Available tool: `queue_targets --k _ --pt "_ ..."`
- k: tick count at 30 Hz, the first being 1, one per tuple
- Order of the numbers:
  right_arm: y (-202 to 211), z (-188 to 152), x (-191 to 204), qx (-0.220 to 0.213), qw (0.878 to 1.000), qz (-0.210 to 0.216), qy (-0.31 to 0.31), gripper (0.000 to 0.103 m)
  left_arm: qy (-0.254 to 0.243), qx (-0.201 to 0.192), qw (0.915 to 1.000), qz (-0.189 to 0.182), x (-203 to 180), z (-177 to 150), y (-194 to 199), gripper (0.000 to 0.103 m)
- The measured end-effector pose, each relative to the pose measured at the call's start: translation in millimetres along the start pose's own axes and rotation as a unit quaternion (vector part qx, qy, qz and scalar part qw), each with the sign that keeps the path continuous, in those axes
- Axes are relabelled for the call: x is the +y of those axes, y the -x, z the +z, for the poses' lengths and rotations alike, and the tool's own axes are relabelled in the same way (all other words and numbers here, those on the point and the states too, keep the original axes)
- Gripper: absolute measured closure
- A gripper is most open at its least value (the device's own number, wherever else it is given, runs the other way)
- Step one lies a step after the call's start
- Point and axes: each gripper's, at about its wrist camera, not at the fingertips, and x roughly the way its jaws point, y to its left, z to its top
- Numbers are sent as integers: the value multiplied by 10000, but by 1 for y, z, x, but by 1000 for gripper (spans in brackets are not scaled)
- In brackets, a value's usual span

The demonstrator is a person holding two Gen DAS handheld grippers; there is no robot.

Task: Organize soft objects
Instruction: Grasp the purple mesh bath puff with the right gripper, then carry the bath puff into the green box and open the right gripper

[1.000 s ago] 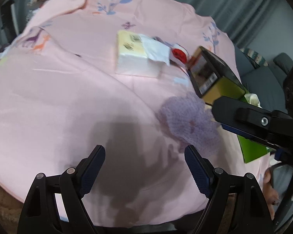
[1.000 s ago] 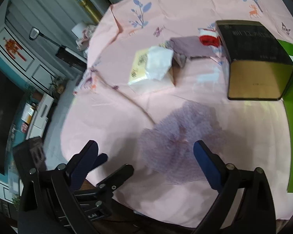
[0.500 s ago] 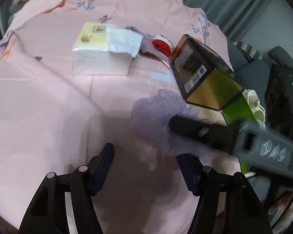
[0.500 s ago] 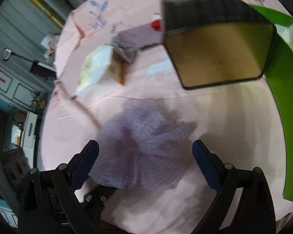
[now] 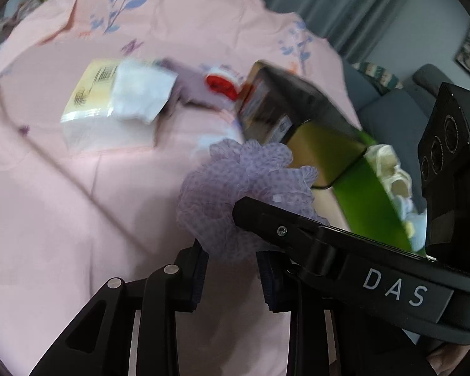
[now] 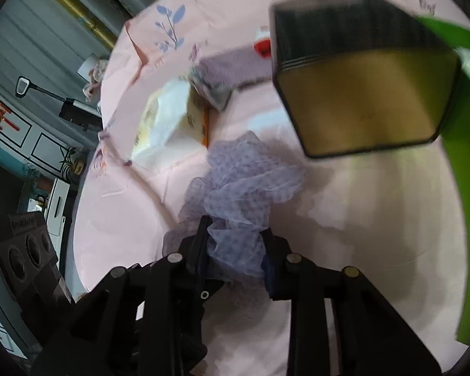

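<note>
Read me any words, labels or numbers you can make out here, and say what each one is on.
"DAS": white letters on the right hand-held gripper, seen from the left wrist.
Barcode label on the tissue pack: too blurred to read.
Label on the dark box: too blurred to read.
Nothing else legible.

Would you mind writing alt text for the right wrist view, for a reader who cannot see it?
The right gripper is closing its fingers around a crumpled lilac mesh fabric on a pink tablecloth. Beyond it lie a wrapped tissue pack and a black and gold box; a green container's rim curves down the right edge.
</note>
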Motion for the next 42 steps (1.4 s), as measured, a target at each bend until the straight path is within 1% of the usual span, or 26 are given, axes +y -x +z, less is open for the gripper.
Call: queue_targets --k 5,11,17,20,23,25,28,32,34,38,42 --pt "36 7 1 -555 9984 -14 98 75 -336 -342 9986 -220 -25 14 16 73" --pt "78 13 -7 -1140 9932 -230 94 75 -653 -521 9949 -565 -59 29 22 73" --pt "115 19 -31 -1669 9849 -412 -177 75 -1064 -582 9892 -823 -98 42 16 73" --pt "134 20 -44 -1922 9790 -613 -302 75 -1222 -533 9857 -1027 -118 47 9 73" --pt "148 20 -59 -2146 9731 -686 -480 75 -1391 -524 9820 -1167 -138 50 1 73" --pt "156 20 -71 -2276 9687 -766 -625 74 -1492 -451 9799 -1245 -151 50 -7 73" --pt "162 19 -89 -2340 9634 -962 -880 74 -1597 -257 9774 -1362 -168 51 -24 73" --pt "168 15 -109 -2404 9551 -1312 -1130 74 -1732 -105 9741 -1452 -186 49 -40 73" --pt "169 16 -122 -2408 9517 -1400 -1291 74 -1753 25 9730 -1498 -194 48 -50 73" --pt "166 14 -140 -2328 9475 -1606 -1490 74 -1825 202 9720 -1466 -203 44 -64 73" --pt "161 12 -154 -2216 9445 -1674 -1753 74 -1859 358 9720 -1392 -209 40 -76 73"
